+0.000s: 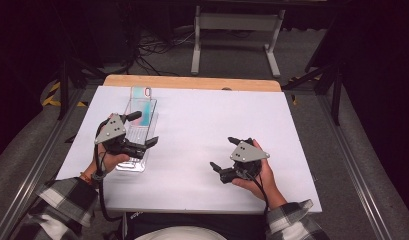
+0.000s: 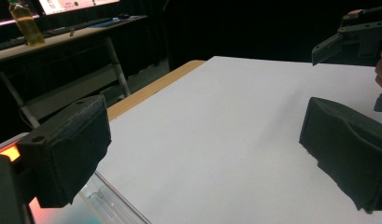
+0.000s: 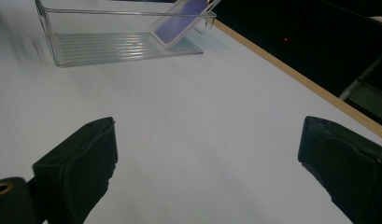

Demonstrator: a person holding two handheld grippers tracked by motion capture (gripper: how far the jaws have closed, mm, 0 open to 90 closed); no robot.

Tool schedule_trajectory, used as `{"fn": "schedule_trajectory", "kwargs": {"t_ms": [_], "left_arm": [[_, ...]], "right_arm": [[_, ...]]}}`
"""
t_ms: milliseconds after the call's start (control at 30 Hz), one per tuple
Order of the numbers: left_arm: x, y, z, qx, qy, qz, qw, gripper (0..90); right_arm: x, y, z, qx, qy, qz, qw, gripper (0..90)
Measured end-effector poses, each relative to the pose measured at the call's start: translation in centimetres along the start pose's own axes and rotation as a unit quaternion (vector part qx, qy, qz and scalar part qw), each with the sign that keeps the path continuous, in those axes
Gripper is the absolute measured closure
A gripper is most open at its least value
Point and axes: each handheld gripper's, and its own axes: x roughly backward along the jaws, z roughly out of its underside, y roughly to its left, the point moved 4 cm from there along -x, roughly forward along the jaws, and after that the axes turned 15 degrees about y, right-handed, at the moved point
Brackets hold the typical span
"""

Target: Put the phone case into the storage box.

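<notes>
Tray: clear plastic rectangular tray (image 1: 138,131), table's left side, long axis 12-to-6 o'clock.
Phone: pastel flat phone (image 1: 143,107) leaning inside, top toward 12.
Left gripper (image 1: 143,129): wide open, empty, over tray.
Right gripper (image 1: 224,153): wide open, empty.

A lab or recording studio: black curtains, grey carpet, loose cables (image 1: 152,50) beyond the table's (image 1: 202,130) far edge, metal frame rails (image 1: 37,165).

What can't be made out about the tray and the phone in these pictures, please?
- Tray: in the high view the left gripper covers its middle, so whether the jaws touch it is unclear.
- Phone: in the right gripper view the top edge cuts off its upper end.
- Phone's lower end: in the left gripper view, a blurred orange glow behind a jaw.
</notes>
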Motion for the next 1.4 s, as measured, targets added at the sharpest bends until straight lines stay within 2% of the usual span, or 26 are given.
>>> {"fn": "schedule_trajectory", "kwargs": {"t_ms": [567,1000,1167,1300,1400], "left_arm": [[0.2,-1.4,-0.1,-0.008,-0.004,0.019,0.9998,2.7],[0.5,-2.5,-0.2,-0.017,-0.005,0.024,0.9995,2.9],[0.6,-2.8,-0.2,-0.014,-0.010,0.031,0.9994,2.9],[0.6,-3.2,-0.1,-0.021,-0.005,0.029,0.9994,3.2],[0.5,-3.4,0.0,-0.020,-0.004,0.032,0.9993,3.2]], "right_arm": [[0.3,-0.2,-0.1,-0.006,-0.014,0.008,0.9998,5.2],[0.7,-0.4,-0.2,-0.009,-0.022,0.013,0.9996,5.1],[0.7,-0.4,-0.2,-0.009,-0.021,0.013,0.9996,5.1],[0.7,-0.4,-0.2,-0.009,-0.022,0.014,0.9996,5.1],[0.7,-0.4,-0.2,-0.009,-0.022,0.014,0.9996,5.1]]}}
